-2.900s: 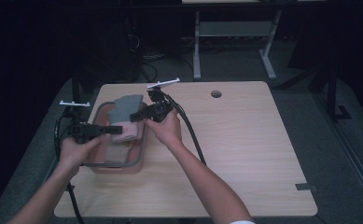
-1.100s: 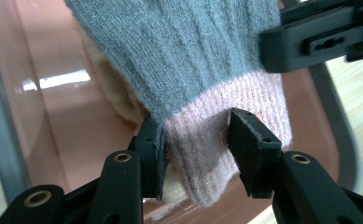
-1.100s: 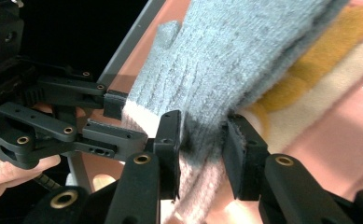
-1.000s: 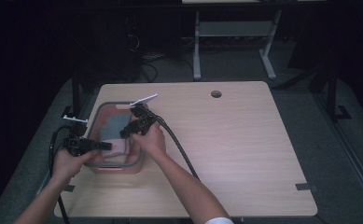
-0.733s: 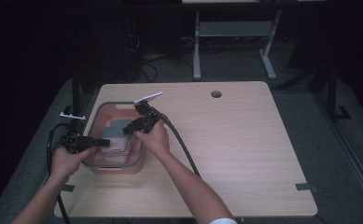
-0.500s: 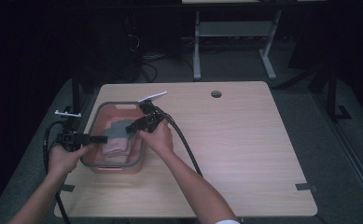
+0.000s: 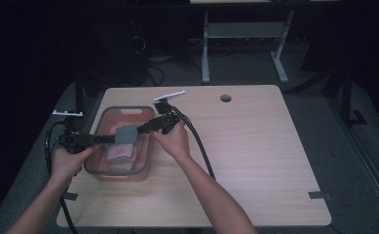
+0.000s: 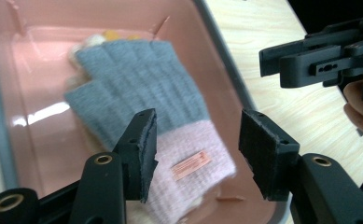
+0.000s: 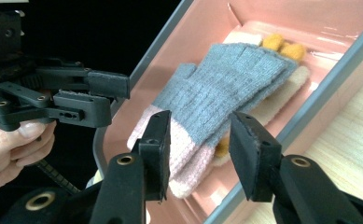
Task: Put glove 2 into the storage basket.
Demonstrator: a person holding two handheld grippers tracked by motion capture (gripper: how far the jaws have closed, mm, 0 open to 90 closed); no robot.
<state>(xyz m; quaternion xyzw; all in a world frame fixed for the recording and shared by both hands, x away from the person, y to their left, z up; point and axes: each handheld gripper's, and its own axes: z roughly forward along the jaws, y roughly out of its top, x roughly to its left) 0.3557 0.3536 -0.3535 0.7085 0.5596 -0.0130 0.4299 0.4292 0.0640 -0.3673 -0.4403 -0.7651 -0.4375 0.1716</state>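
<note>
Once released, glove (image 7: 124, 139) in basket (image 7: 143, 168).

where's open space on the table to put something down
The table is bare right of the right forearm, from the round cable hole down to the near edge. A narrow strip runs below the pink bin. It is crowded at the bin, where the gloves lie and both grippers hover.
</note>
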